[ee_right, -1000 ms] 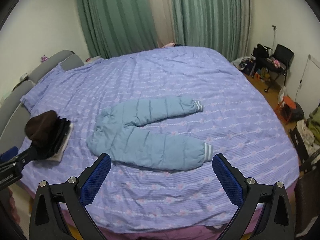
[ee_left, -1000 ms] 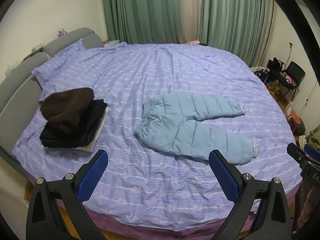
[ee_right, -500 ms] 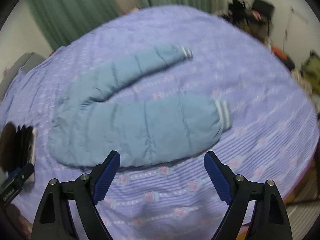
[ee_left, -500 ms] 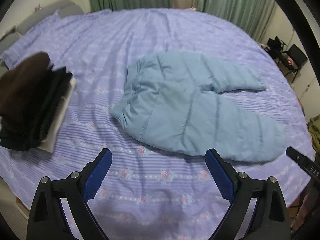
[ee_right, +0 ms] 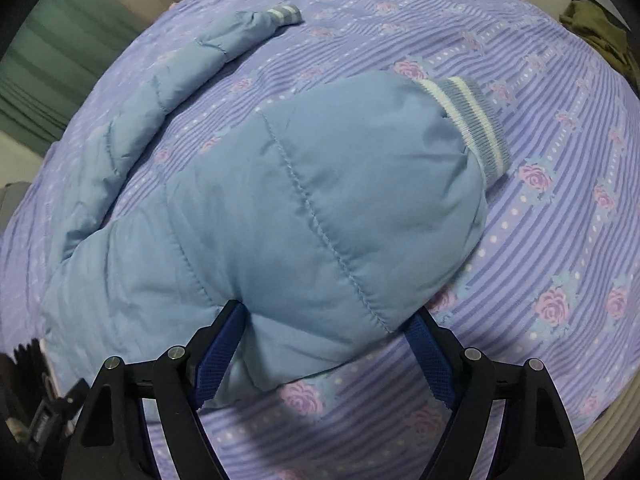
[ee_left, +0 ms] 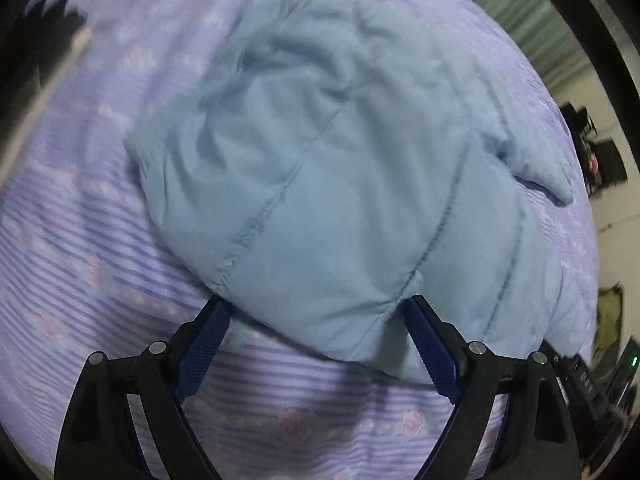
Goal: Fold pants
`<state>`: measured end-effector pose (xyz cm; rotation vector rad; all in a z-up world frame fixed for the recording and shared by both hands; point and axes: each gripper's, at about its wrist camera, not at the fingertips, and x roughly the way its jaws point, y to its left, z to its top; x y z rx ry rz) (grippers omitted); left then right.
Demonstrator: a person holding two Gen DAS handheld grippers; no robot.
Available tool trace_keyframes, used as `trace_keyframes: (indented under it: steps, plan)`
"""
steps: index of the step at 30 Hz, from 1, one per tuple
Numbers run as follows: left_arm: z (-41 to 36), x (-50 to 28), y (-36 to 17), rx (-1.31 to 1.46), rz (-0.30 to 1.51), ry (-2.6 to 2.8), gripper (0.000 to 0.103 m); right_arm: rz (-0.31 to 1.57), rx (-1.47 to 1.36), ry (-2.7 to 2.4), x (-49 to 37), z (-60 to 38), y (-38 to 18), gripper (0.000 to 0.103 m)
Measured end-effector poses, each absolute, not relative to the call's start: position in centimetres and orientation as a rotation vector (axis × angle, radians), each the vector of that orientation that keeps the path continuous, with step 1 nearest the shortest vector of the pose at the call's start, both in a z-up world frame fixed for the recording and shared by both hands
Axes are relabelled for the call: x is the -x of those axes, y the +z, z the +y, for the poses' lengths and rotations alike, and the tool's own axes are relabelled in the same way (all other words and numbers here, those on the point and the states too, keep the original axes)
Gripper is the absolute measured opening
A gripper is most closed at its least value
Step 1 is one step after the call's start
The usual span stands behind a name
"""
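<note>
Both grippers have closed in on the pale blue padded pants (ee_left: pixel 344 184) lying spread on the striped, rose-patterned bedspread (ee_right: pixel 560 128). At the pants' near edge, the left gripper (ee_left: pixel 316 312) straddles the waist end with jaws wide apart, while the right gripper (ee_right: pixel 330 320) brackets the near leg below its striped cuff (ee_right: pixel 476 120), likewise unclenched.

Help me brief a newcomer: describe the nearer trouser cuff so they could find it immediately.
Start at the purple striped, rose-printed bedspread, on which the puffy pale blue quilted pants lie. Follow the broad leg between the right gripper fingers to its end. There sits the ribbed blue cuff with white stripes, larger and closer than the small far striped cuff on the thinner-looking leg.
</note>
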<state>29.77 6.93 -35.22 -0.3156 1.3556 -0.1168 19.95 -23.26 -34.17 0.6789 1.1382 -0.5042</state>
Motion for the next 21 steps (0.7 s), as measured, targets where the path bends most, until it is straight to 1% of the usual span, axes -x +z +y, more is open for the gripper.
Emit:
trace_keyframes:
  steps: [2, 3, 4, 5, 6, 7, 8, 9, 10, 11, 15, 21]
  plan:
    - [7.2, -30.1, -36.0, 0.351, 1.369, -0.119, 0.091, 1.147, -0.66, -0.502, -20.2, -23.1, -34.3, 0.079]
    - [7.2, -30.2, -36.1, 0.357, 1.374, -0.12, 0.089, 1.15, -0.652, -0.495, -20.4, -23.1, -34.3, 0.076]
    - [7.2, -30.2, -36.1, 0.362, 1.372, -0.126, 0.084, 1.151, -0.644, -0.49, -20.3, -23.0, -34.1, 0.067]
    - [7.1, -30.2, -35.8, 0.364, 1.362, -0.148, 0.067, 1.148, -0.634, -0.48, -20.3, -22.9, -33.8, 0.054]
    - [6.9, -30.0, -35.3, 0.345, 1.35, -0.17, 0.05, 1.145, -0.625, -0.47, -20.8, -22.8, -33.5, 0.046]
    - [6.8, -29.9, -34.8, 0.335, 1.339, -0.189, 0.041, 1.143, -0.621, -0.467, -20.7, -22.8, -33.2, 0.033]
    - [6.8, -29.7, -34.3, 0.321, 1.33, -0.199, 0.023, 1.137, -0.623, -0.465, -20.5, -23.0, -32.8, 0.023]
    - [6.8, -29.6, -34.0, 0.312, 1.326, -0.209, 0.017, 1.129, -0.631, -0.456, -20.3, -23.0, -32.4, 0.02]
    - [6.9, -29.4, -33.3, 0.31, 1.32, -0.217, 0.016, 1.124, -0.634, -0.447, -20.0, -23.0, -32.0, 0.016]
    - [7.0, -29.2, -32.7, 0.302, 1.309, -0.224, 0.015, 1.119, -0.623, -0.445, -19.8, -22.7, -31.4, 0.015]
    - [8.6, -28.5, -30.6, 0.313, 1.291, -0.234, 0.013, 1.119, -0.554, -0.457, -18.6, -21.5, -28.4, 0.014]
    - [10.1, -27.0, -26.7, 0.254, 1.255, -0.228, 0.013, 1.108, -0.438, -0.424, -16.8, -20.9, -23.1, 0.014]
